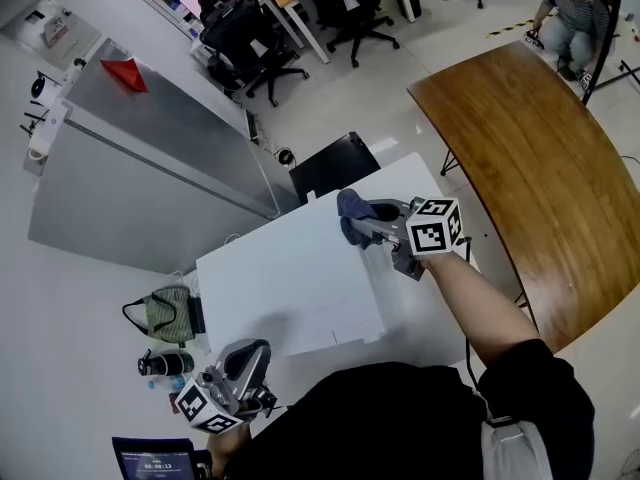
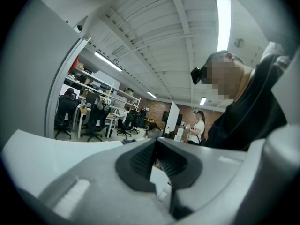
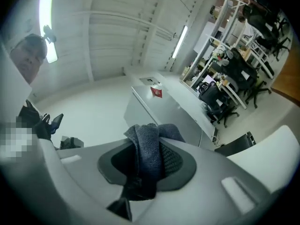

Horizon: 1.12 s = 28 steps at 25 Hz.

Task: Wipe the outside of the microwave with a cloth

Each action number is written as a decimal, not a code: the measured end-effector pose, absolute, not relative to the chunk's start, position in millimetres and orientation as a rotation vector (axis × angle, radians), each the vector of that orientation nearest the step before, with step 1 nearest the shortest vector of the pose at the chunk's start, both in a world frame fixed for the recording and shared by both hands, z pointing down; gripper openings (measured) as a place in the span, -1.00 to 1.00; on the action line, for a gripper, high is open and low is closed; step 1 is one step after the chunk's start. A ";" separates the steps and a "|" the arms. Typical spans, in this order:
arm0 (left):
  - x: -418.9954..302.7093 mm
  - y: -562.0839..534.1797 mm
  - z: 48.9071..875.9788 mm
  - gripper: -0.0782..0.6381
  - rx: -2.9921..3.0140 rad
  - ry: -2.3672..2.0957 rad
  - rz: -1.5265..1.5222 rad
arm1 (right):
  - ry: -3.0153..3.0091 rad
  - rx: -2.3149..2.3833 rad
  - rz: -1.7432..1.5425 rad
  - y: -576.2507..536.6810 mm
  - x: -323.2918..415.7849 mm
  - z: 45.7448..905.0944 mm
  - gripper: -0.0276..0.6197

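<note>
From above, the microwave's white top [image 1: 290,278] fills the middle of the head view. A dark blue-grey cloth [image 1: 352,214] is bunched at the top's far edge, and my right gripper [image 1: 362,224] is shut on it. The right gripper view shows the cloth [image 3: 149,146] folded between the pads and hanging out of my right gripper [image 3: 148,139]. My left gripper [image 1: 256,352] hovers by the near-left corner of the microwave. It is shut with nothing in it. In its own view my left gripper [image 2: 155,146] points up at the room.
A curved wooden table [image 1: 540,168] stands close on the right. A grey cabinet [image 1: 150,148] with a red object [image 1: 125,73] lies to the left. A bag [image 1: 165,313] and bottles sit on the floor at left. Office chairs [image 1: 250,38] and a crouching person [image 1: 570,18] are farther off.
</note>
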<state>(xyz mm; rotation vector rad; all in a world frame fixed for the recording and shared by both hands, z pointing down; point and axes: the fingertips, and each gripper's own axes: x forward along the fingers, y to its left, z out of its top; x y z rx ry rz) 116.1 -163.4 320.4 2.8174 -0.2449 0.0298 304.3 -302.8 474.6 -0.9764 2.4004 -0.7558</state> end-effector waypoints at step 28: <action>122.1 -148.7 321.2 -0.77 2.838 -0.143 0.060 | 2.467 -0.982 -0.773 -264.6 290.0 479.1 -0.64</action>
